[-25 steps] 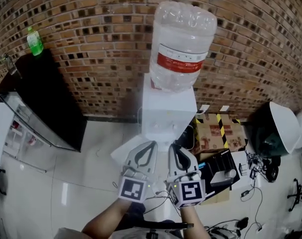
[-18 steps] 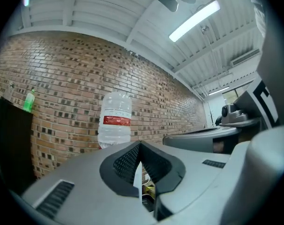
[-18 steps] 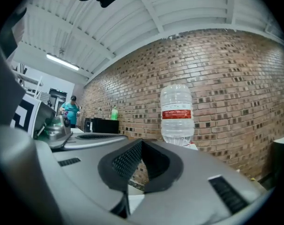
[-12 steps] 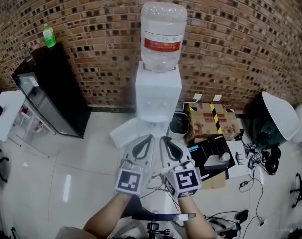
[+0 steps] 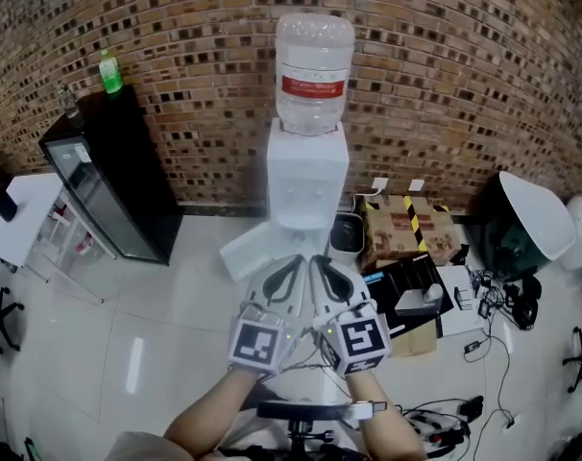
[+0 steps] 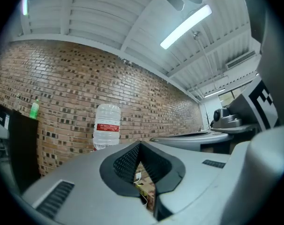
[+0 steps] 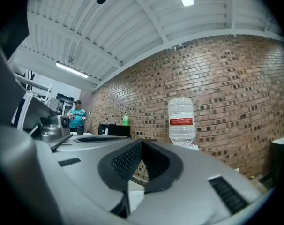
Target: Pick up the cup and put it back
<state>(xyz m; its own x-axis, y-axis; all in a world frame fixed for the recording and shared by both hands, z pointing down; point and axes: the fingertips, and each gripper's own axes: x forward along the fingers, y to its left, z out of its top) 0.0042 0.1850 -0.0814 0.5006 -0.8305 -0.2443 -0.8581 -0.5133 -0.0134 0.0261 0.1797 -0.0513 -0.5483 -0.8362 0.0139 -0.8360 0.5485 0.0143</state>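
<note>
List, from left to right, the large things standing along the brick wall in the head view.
black cabinet → water dispenser → cardboard box with yellow-and-black tape → white-and-dark rounded object at the far right

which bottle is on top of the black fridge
The small green bottle; the big clear red-labelled jug sits on the white water dispenser.

Bright even light, ceiling tube lamps [image 6: 185, 27], glare streak on glossy floor [image 5: 133, 365], fisheye bending, dark corners
</note>
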